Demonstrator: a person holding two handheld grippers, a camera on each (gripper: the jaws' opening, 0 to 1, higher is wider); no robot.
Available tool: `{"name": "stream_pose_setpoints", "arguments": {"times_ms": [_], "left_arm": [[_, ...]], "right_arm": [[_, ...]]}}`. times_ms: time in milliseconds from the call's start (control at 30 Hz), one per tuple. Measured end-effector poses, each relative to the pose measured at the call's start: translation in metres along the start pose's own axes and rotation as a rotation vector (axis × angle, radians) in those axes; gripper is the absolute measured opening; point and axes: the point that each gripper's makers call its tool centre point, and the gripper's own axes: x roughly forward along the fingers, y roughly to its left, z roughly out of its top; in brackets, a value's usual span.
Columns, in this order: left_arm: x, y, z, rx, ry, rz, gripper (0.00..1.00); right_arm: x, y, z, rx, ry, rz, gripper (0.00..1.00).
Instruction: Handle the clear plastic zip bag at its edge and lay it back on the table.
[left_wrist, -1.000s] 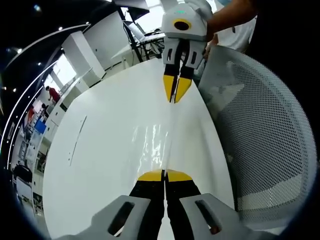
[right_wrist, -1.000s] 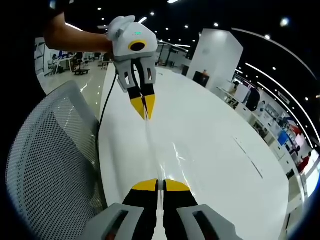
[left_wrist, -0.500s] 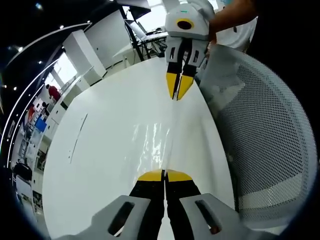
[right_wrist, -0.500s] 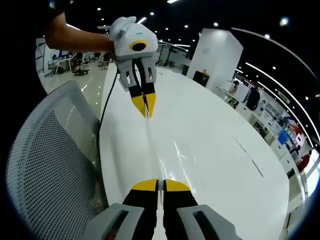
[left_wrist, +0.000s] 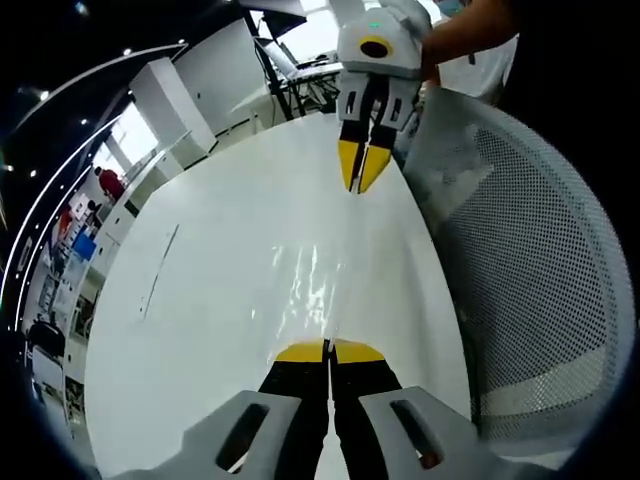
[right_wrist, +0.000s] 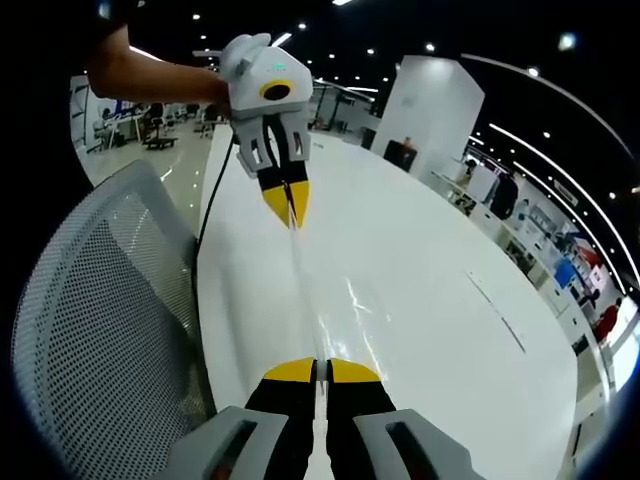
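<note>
The white tabletop (left_wrist: 210, 300) is the largest thing here, a long glossy slab that carries nothing but its own reflections and a thin seam line; a dark cable runs along its near edge in the right gripper view. A grey mesh chair (left_wrist: 530, 280) stands pushed up against that near long edge, so the work goes on just inboard of the chair back.

Stretched over that strip is the clear plastic zip bag (left_wrist: 322, 290) — hard to read, showing mainly as ripples of glare and one thin taut line running from one tool to the other. It appears to hang just above the tabletop near the long edge; whether any part already touches the surface I cannot tell.

The left tool (left_wrist: 328, 352) has its yellow-tipped jaws pressed together with the bag's edge pinched between them. The right tool (right_wrist: 320, 371) is likewise clamped closed on the opposite end of the same edge. Each sees the other across the span, with a forearm behind it.

Held at two ends of one edge, the film is kept tense and flat — likely so it cannot fold or cling to itself on the way down. By my reading the laying-down step is not yet done.
</note>
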Motion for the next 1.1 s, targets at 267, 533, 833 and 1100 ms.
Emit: {"name": "stream_pose_setpoints", "arguments": {"times_ms": [267,533,833,1100], "left_arm": [[0.001,0.001,0.003,0.023,-0.007,0.008,0.00],[-0.003,0.000,0.013,0.065,-0.035,0.007,0.00],[-0.001,-0.004,0.014,0.101,-0.028,0.004,0.00],[-0.002,-0.006,0.017,0.102,-0.031,0.001,0.00]], "right_arm": [[0.000,0.001,-0.002,-0.001,0.010,-0.002,0.00],[-0.001,0.012,-0.009,-0.025,0.048,0.036,0.00],[-0.007,0.015,0.003,0.025,0.003,0.069,0.08],[-0.003,0.013,0.022,0.034,-0.048,0.076,0.09]]}}
